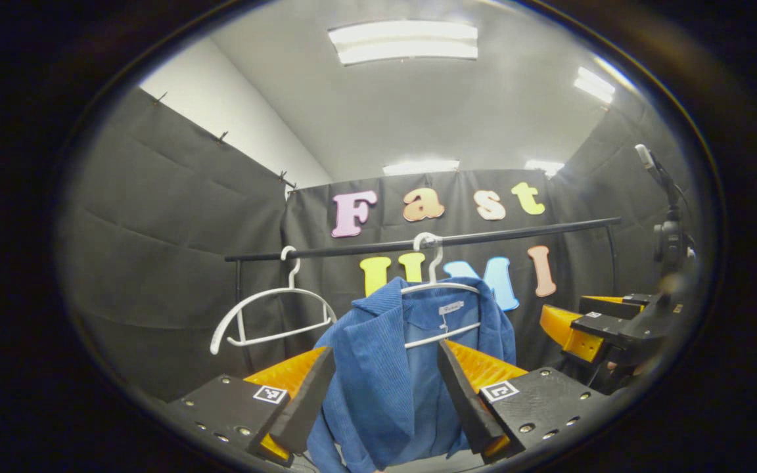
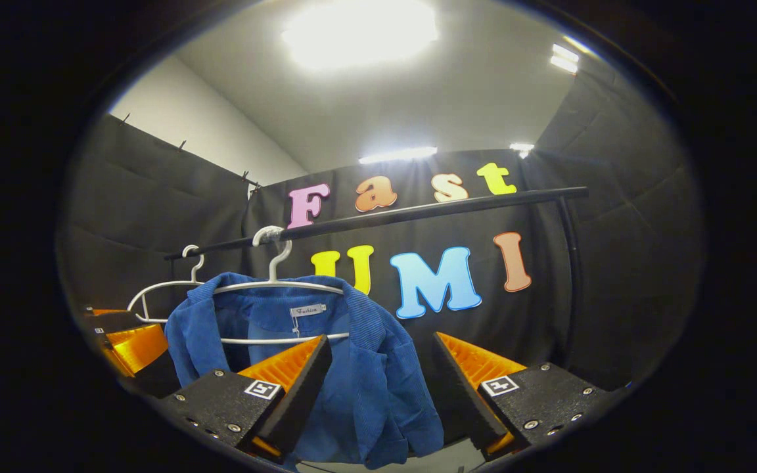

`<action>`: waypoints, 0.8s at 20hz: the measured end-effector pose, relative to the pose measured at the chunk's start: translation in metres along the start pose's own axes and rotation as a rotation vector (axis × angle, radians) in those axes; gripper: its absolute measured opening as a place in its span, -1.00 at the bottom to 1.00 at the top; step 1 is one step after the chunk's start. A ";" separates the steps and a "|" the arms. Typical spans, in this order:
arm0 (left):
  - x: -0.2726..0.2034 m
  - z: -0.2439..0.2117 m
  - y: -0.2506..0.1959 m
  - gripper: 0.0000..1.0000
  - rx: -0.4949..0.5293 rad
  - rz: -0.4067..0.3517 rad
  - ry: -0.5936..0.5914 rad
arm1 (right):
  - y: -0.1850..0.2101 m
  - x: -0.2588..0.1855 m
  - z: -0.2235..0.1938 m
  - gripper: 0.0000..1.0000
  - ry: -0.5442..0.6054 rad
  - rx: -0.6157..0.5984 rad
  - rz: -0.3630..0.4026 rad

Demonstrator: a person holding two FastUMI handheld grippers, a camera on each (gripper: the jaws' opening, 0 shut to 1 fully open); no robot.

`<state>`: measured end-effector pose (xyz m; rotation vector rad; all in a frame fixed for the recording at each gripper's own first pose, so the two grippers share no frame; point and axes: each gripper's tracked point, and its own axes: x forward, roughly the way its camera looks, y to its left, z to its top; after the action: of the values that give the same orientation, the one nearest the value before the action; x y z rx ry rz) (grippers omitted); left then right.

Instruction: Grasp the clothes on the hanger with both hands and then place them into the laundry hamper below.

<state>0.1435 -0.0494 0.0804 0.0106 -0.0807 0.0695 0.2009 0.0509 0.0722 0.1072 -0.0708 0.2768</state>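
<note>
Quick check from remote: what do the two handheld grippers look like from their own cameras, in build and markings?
Each has two wedge-shaped, ribbed fingers on flat black blocks with visible screws and a small square black-and-white tag per block: left gripper, right gripper. The right gripper also appears at the edge of the left gripper view.

so the jacket [image 1: 385, 368] is a solid deep blue, ribbed corduroy-looking texture, with a little white label at the collar. the hanger [image 1: 441, 289] it's on is white, and so is the bare hanger [image 1: 267, 315] off at 9 o'clock from it. the rail [image 1: 418, 243] they hang from is black. ceiling [image 1: 431, 112] is pale grey-white with bright white light panels [image 1: 405, 43] up at 12 o'clock. in the right gripper view it's the same blue jacket [image 2: 365, 387] on the white hanger [image 2: 273, 282] under the black rail [image 2: 418, 210].
</note>
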 end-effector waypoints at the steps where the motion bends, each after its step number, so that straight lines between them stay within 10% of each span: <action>1: 0.007 -0.003 -0.002 0.94 0.003 0.005 0.004 | -0.001 0.006 -0.002 0.89 0.003 0.002 0.006; 7: 0.046 -0.020 -0.008 0.67 0.026 0.050 0.031 | -0.009 0.040 -0.019 0.89 0.030 0.020 0.034; 16: 0.088 -0.055 0.002 0.79 0.062 0.174 0.093 | 0.000 0.088 -0.057 0.89 0.092 0.087 0.100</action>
<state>0.2351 -0.0404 0.0322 0.0617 0.0138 0.2465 0.2887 0.0809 0.0231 0.1778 0.0277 0.3842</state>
